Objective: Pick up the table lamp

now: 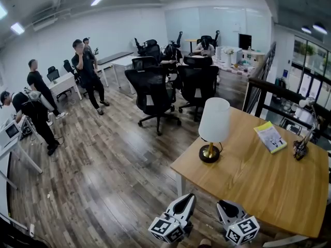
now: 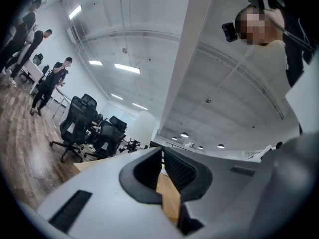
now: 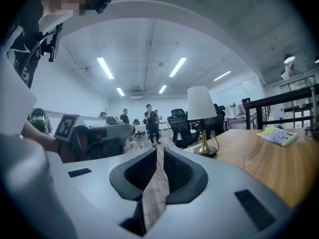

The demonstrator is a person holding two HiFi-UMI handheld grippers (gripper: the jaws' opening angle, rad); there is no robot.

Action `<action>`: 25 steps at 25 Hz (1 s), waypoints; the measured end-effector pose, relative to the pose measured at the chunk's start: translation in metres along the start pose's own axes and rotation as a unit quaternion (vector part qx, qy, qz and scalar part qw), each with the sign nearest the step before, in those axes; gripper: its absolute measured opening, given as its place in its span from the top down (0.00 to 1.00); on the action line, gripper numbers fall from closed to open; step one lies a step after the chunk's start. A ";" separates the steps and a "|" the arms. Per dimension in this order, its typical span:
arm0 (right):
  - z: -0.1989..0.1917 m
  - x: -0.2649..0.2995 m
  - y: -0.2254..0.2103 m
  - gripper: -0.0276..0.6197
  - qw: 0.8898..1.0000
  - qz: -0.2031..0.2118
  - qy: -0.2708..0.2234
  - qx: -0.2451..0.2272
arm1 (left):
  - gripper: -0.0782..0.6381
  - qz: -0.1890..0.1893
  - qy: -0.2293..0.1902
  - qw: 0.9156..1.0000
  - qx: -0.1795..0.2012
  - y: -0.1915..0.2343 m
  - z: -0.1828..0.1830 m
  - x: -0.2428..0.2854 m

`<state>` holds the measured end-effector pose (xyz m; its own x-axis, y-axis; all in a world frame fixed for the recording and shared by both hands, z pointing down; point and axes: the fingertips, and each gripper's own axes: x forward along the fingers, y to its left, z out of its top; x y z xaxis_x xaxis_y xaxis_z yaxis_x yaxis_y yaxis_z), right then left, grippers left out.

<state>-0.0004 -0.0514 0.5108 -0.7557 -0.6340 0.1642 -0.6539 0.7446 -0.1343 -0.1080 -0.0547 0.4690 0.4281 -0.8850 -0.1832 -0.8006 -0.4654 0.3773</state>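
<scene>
Head view looks down on my two tools at the near edge of the picture. My left gripper (image 1: 187, 196) and my right gripper (image 1: 223, 205) sit side by side over the wood floor (image 1: 103, 164), just off the near left edge of the wooden table (image 1: 258, 185). Neither one touches the table.

The table lamp (image 1: 213, 130) stands up straight on the table, close to its left edge. It has a white shade, a gold stem and a dark round foot. It is farther away than both tools and well apart from them. Nothing touches it.

A yellow and white book (image 1: 270, 137) lies flat on the far right part of the table. A small desk lamp (image 1: 303, 138) stands at the right edge. Black office chairs (image 1: 150, 92) stand on the floor beyond the table, and some people (image 1: 87, 74) stand far off on the left.

From the left gripper (image 2: 162, 152) view, my jaws are pressed together and hold nothing. The lamp's white shade (image 2: 142, 128) shows far ahead, a little left of the jaws.

From the right gripper (image 3: 159, 152) view, those jaws are also pressed together with nothing in them. The lamp (image 3: 202, 119) stands far ahead and to the right of them, on the table (image 3: 269, 163), with the book (image 3: 276, 135) farther right.
</scene>
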 end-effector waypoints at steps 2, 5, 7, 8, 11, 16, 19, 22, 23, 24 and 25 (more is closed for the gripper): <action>-0.002 0.005 -0.008 0.87 1.000 -0.017 0.007 -0.009 | 0.87 -0.006 0.001 1.000 0.001 0.003 -0.001 0.005; -0.002 0.016 -0.017 0.87 1.000 -0.025 0.009 -0.008 | 0.87 0.001 0.004 1.000 -0.004 0.014 -0.002 0.010; -0.002 0.024 -0.020 0.87 1.000 -0.021 0.007 0.001 | 0.87 0.011 0.004 1.000 -0.006 0.025 -0.002 0.013; -0.002 0.028 -0.022 0.87 1.000 -0.019 0.007 0.003 | 0.87 0.014 0.004 1.000 -0.006 0.030 -0.003 0.015; -0.001 0.042 -0.031 0.87 1.000 -0.017 0.009 0.006 | 0.87 0.014 0.006 1.000 -0.010 0.039 -0.002 0.026; -0.001 0.066 -0.051 0.87 1.000 -0.014 0.017 0.009 | 0.87 0.010 0.012 1.000 -0.012 0.053 -0.004 0.055; 0.001 0.080 -0.065 0.87 1.000 -0.012 0.021 0.011 | 0.87 0.009 0.015 1.000 -0.017 0.060 -0.006 0.075; 0.005 0.096 -0.079 0.87 1.000 -0.006 0.024 0.009 | 0.87 0.008 0.018 1.000 -0.017 0.068 -0.006 0.094; 0.004 0.101 -0.084 0.87 1.000 -0.004 0.027 0.009 | 0.87 0.009 0.019 1.000 -0.019 0.070 -0.006 0.100; 0.004 0.106 -0.090 0.87 1.000 -0.002 0.029 0.010 | 0.87 0.009 0.019 1.000 -0.020 0.073 -0.007 0.106; 0.003 0.111 -0.095 0.87 0.999 0.000 0.031 0.009 | 0.87 0.009 0.020 1.000 -0.021 0.076 -0.009 0.112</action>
<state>-0.0222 -0.1934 0.5385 -0.7519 -0.6202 0.2236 -0.6554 0.7397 -0.1525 -0.1171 -0.1884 0.4850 0.4305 -0.8916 -0.1404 -0.7902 -0.4475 0.4188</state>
